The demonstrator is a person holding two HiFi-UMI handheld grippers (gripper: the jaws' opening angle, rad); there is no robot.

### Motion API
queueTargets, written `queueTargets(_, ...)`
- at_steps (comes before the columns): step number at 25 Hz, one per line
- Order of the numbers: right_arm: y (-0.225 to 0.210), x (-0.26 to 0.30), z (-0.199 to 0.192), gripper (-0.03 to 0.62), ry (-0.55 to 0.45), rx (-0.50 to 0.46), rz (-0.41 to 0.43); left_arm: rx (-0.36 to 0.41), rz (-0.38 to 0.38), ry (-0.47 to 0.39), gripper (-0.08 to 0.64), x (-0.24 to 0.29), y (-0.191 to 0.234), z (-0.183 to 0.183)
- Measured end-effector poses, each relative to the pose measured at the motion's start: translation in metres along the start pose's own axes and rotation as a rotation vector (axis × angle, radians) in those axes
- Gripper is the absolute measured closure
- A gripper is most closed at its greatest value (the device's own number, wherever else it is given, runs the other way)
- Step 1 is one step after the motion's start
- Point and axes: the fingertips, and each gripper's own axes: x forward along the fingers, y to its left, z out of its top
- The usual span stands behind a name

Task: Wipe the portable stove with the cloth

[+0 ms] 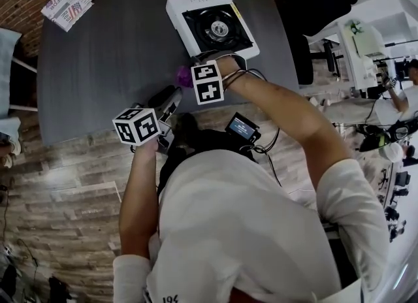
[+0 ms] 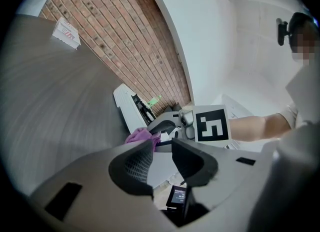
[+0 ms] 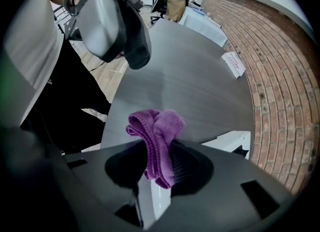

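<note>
Your right gripper (image 3: 156, 148) pinches the purple cloth (image 3: 159, 123) over the grey table (image 1: 111, 60), near the white portable stove (image 1: 196, 1); your left gripper (image 2: 162, 148) holds its jaws spread, nothing between them.

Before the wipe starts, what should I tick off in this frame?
1. Cloth clamped in the right gripper: ok.
2. Left gripper empty, jaws apart: ok.
3. Portable stove flat on the table, nothing on its burner: ok.
4. Cloth touching the stove: not ok, it hangs beside the stove's near corner.
5. Stove switched off: cannot tell.
</note>
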Motion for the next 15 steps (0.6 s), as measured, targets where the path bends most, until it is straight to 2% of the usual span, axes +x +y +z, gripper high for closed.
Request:
queueTargets(8, 0.021, -0.014, -0.001, 0.468, -0.055, 0.053, -0.002, 0.023, -0.007, 0.009, 0.442, -0.002, -0.012, -0.005)
queueTargets(15, 0.034, -0.036, 0.006, 0.468, -0.152, 0.123, -0.001, 0.058, 0.003, -0.027, 0.442, -0.010, -0.024, 0.012)
